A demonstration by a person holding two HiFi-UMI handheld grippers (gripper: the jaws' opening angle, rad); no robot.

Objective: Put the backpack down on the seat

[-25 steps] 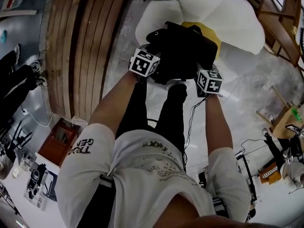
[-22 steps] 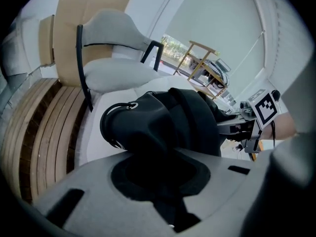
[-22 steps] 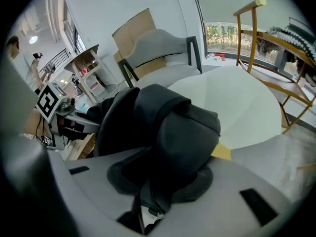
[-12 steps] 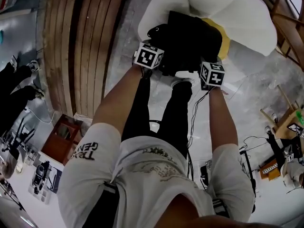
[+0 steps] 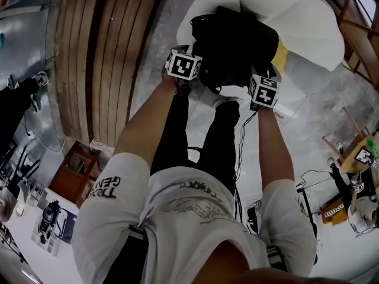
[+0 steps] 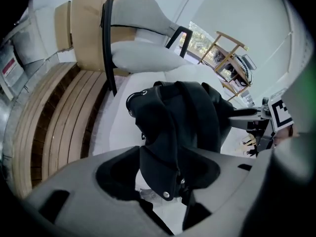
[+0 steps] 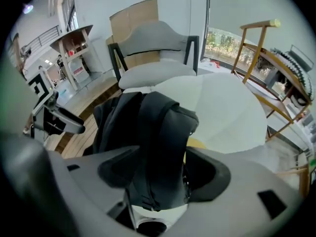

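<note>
The black backpack rests on the white petal-shaped seat, covering most of its yellow middle. My left gripper is at the pack's near left edge, my right gripper at its near right edge. In the left gripper view a black strap end hangs between the jaws of the left gripper, which are opening wide and stand apart from it. The right gripper is opening too, with a padded strap loose between its jaws.
A slatted wooden platform runs along the left of the seat. A grey chair with a black frame stands behind the seat. A wooden rack stands at the right. Cables trail on the floor by the person's legs.
Both grippers and the backpack moved away from the person, further onto the white seat. The pack now covers more of the yellow middle.
</note>
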